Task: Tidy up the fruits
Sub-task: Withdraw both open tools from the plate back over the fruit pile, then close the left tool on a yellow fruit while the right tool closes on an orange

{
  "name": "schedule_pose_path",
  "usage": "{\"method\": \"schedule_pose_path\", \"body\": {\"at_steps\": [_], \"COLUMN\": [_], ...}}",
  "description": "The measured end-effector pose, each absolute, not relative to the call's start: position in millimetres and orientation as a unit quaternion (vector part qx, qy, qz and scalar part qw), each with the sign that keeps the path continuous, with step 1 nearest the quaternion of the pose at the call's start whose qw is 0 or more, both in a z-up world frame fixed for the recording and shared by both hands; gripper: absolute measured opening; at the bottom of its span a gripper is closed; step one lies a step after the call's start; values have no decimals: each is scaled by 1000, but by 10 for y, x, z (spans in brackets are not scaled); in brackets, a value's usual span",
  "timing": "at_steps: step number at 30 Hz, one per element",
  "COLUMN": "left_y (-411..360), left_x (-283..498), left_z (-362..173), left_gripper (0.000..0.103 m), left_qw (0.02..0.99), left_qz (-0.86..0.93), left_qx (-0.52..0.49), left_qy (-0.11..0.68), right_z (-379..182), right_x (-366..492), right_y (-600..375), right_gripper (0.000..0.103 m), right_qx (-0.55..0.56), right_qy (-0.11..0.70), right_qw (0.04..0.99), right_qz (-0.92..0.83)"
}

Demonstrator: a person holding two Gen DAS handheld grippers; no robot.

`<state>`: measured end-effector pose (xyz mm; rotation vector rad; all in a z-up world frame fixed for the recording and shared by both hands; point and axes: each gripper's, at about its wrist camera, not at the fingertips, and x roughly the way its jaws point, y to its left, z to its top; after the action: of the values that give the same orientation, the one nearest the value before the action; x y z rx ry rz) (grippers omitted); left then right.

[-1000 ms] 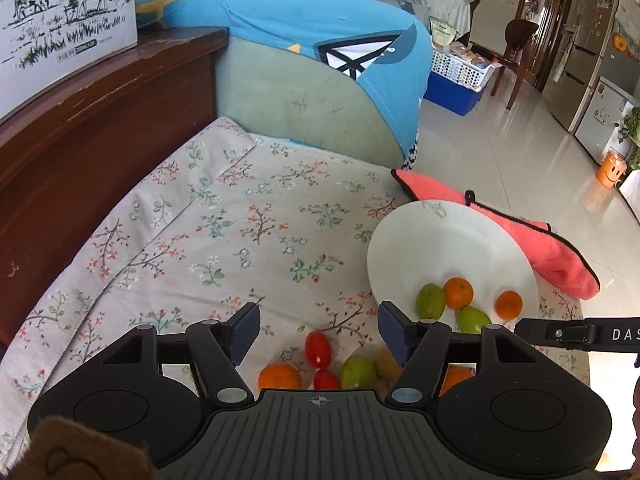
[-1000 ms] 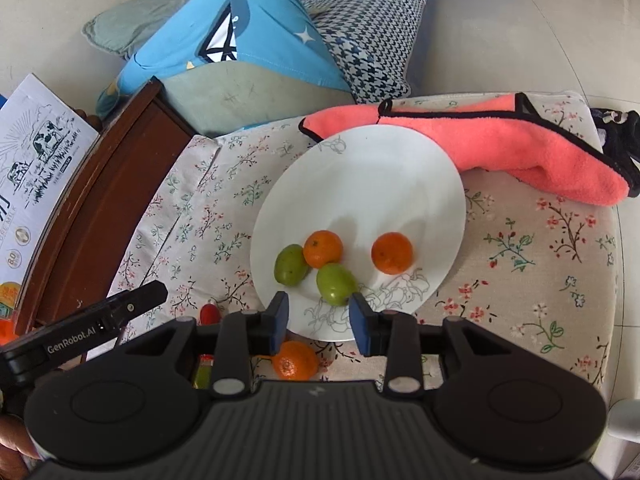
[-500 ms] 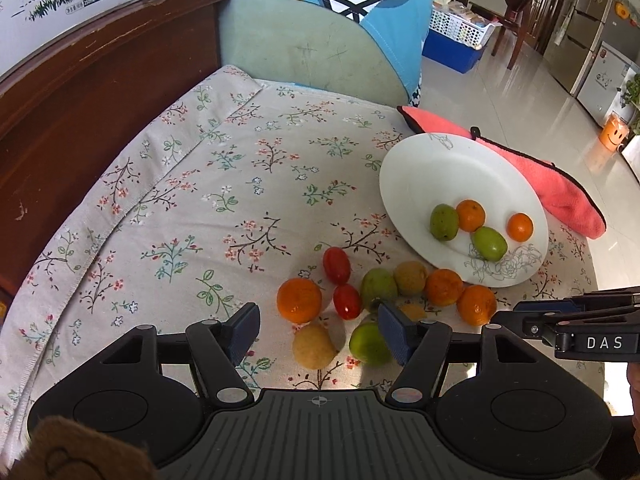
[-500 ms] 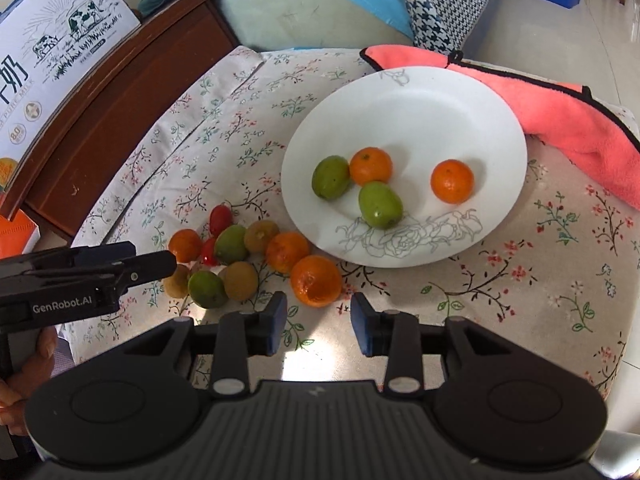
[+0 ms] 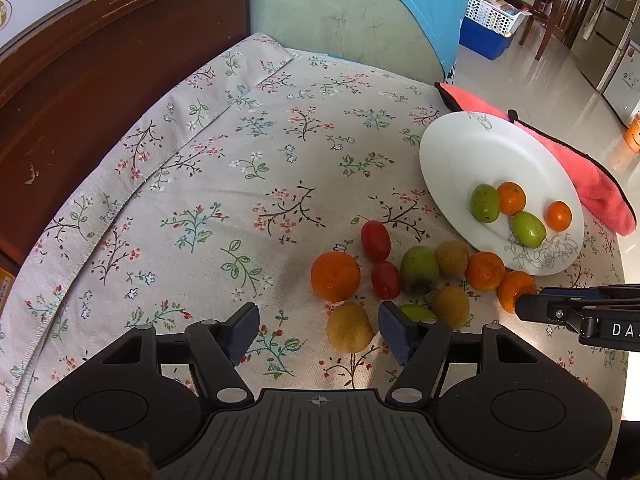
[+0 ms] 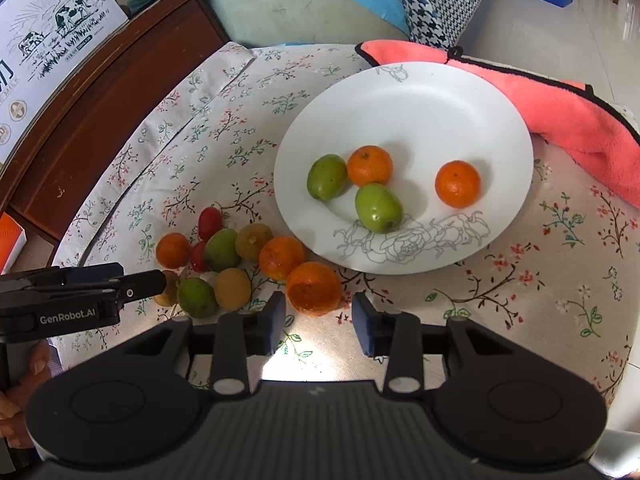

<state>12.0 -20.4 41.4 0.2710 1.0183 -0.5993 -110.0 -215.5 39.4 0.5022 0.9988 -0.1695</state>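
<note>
Four fruits (image 6: 376, 184) lie on the white plate (image 6: 420, 100); more cluster (image 6: 240, 256) beside it.

Both views come from fisheye cameras mounted on the handheld grippers, each looking forward and steeply down along its own two fingers at a floral tablecloth (image 5: 248, 168). The left wrist view sits low and close over the loose fruit pile (image 5: 416, 276), facing toward a sofa and the room beyond, with the white plate (image 5: 460, 152) off to its right. The right wrist view hangs nearer the plate (image 6: 400, 92), which fills its centre, with the pile (image 6: 240, 256) at lower left. Both share the plate, the pile, the pink towel (image 5: 592, 184) and the wooden cabinet (image 6: 100, 120); each also catches the other gripper's tip at its edge.
</note>
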Motion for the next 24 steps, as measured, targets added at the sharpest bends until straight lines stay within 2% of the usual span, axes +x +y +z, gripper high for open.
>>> {"method": "schedule_pose_path", "body": {"at_steps": [10, 16, 18, 20, 22, 24], "left_y": [-331, -397, -415, -428, -451, -468], "left_x": [25, -35, -48, -71, -109, -149], "left_z": [217, 183, 185, 194, 204, 216], "left_gripper": [64, 60, 54, 40, 32, 26], "left_qw": [827, 829, 828, 825, 823, 823], "left_qz": [-281, -290, -296, -306, -313, -317], "left_qx": [177, 198, 200, 201, 207, 215], "left_qy": [454, 436, 432, 430, 426, 419], "right_z": [318, 306, 308, 313, 327, 352], "right_x": [-975, -966, -969, -972, -982, -988], "right_y": [-2037, -1984, -1979, -1980, -1965, -1939], "right_gripper": [38, 33, 33, 33, 33, 33], "right_qx": [210, 185, 184, 185, 187, 186], "right_qy": [482, 479, 479, 479, 479, 477], "right_qw": [846, 853, 854, 854, 854, 856], "right_qz": [-87, -91, -90, -89, -82, -71]}}
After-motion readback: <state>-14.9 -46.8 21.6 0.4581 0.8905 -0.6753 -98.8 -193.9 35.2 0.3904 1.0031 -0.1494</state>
